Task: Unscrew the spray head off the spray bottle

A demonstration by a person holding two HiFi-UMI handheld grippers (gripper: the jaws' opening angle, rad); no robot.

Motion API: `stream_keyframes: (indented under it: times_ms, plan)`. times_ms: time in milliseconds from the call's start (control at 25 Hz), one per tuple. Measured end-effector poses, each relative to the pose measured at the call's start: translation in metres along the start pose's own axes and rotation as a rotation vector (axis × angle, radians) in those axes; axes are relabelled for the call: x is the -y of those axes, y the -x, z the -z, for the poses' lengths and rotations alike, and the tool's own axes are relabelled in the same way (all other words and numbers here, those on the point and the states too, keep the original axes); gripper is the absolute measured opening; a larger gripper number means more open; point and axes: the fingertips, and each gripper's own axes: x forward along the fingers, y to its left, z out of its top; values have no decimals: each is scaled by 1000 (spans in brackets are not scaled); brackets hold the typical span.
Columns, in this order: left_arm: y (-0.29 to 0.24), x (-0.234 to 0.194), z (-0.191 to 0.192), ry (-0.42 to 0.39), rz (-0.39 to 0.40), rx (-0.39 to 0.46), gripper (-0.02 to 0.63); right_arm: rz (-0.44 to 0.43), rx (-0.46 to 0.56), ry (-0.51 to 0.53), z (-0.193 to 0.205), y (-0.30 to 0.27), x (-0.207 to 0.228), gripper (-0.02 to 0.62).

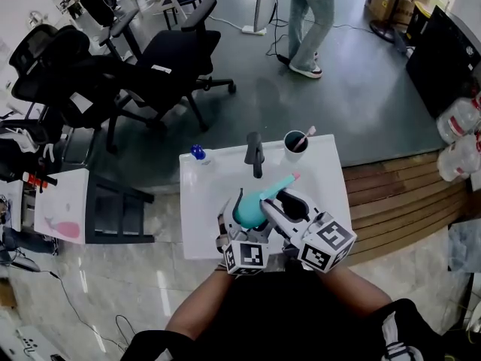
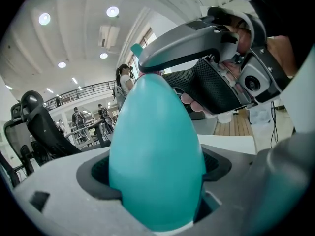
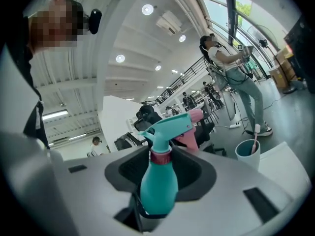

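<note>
A teal spray bottle (image 1: 246, 210) is held tilted over the small white table (image 1: 203, 224), its teal spray head (image 1: 282, 184) with a pink trigger pointing away and to the right. My left gripper (image 1: 242, 205) is shut on the bottle's egg-shaped body (image 2: 155, 156), which fills the space between its jaws (image 2: 155, 186). My right gripper (image 1: 289, 201) comes in from the right. In the right gripper view its jaws (image 3: 160, 168) stand open around the bottle (image 3: 158, 186), level with the pink collar (image 3: 160, 156) under the spray head (image 3: 170, 127), and gaps show on both sides.
On the table's far edge stand a cup (image 1: 295, 145) with a pink-tipped stick, a black object (image 1: 255, 153) and a small blue-capped bottle (image 1: 199, 155). Black office chairs (image 1: 165, 66) are beyond, and a person (image 1: 308, 28) stands further back. Water jugs (image 1: 458, 119) are at the right.
</note>
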Motion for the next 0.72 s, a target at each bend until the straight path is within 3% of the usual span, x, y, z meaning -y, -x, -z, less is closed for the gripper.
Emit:
stream_keyframes:
  times_ms: [200,400,720]
  plan:
    - [2,2,-1,-12,13,9,465,1,14,-19,-3,2,2,141]
    - [4,5,-10,8,37,30,465,-17,28,27,-9,5,1,135]
    - [11,13,-15,19,128,54,462,-101,46,61,-18,9,1,132]
